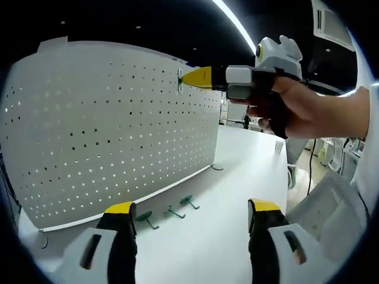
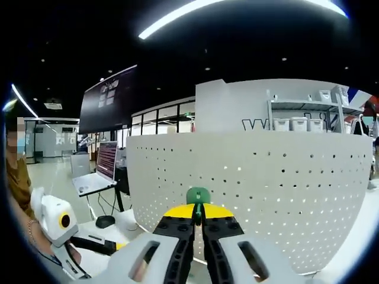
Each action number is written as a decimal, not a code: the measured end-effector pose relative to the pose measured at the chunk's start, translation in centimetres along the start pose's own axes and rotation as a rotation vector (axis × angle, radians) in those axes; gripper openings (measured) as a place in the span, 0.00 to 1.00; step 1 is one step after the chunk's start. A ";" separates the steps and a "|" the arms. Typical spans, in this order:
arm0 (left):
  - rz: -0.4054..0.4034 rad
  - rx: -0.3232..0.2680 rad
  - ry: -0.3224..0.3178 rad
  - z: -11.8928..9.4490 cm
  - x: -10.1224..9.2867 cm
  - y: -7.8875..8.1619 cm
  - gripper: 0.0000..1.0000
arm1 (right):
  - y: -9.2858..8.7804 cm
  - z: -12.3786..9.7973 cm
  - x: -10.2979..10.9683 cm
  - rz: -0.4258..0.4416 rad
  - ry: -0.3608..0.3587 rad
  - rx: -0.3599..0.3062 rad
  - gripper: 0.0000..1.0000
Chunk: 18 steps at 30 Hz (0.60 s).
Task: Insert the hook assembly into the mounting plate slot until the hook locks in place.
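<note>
Right gripper [image 2: 199, 220]: its yellow-tipped jaws are pressed together on a green hook [image 2: 198, 196], whose rounded top sticks up just above the tips. In the left gripper view the same gripper [image 1: 188, 77] comes in from the right, held by a hand [image 1: 308, 109], with its yellow tip right at the panel's upper edge area.

Green hook: held against the face of the white pegboard [image 2: 284, 189]; in the left gripper view a small green piece [image 1: 179, 78] shows at the board just beside the yellow tip. Whether it is seated in a hole I cannot tell.

Pegboard: stands upright on the white tabletop [image 1: 237, 195], its face dotted with rows of small holes [image 1: 112, 130].

Left gripper [image 1: 192, 212]: jaws spread wide apart, holding nothing, low over the tabletop in front of the board's foot.

Spare hooks: 3 green hooks [image 1: 169, 212] lie in a row on the tabletop, near the bottom edge of the pegboard and between the left gripper's jaws in the view.

Background: an open laptop [image 2: 98, 171] sits on a desk behind the board, left in the right gripper view.
</note>
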<state>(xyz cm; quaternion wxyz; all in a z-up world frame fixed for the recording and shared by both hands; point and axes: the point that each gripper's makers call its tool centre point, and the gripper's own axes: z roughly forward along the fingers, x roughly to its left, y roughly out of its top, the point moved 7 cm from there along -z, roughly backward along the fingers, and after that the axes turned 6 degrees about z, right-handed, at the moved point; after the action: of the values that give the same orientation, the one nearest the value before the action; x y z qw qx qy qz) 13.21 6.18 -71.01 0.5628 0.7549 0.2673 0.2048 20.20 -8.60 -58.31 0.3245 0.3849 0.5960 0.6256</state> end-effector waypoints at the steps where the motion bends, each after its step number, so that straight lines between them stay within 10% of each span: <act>1: -0.001 0.001 0.000 0.0 0.0 -0.1 0.79 | 0.2 0.3 0.0 0.001 -0.005 -0.002 0.01; 18: -0.035 0.043 0.037 -2.0 0.4 -2.2 0.79 | 2.6 3.7 -0.7 -0.015 -0.038 -0.030 0.01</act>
<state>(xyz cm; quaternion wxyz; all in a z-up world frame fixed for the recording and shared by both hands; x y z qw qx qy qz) 11.96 8.41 -72.52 0.5450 0.7579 0.2953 0.2031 23.91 -7.60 -55.84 0.3459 0.3873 0.5833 0.6246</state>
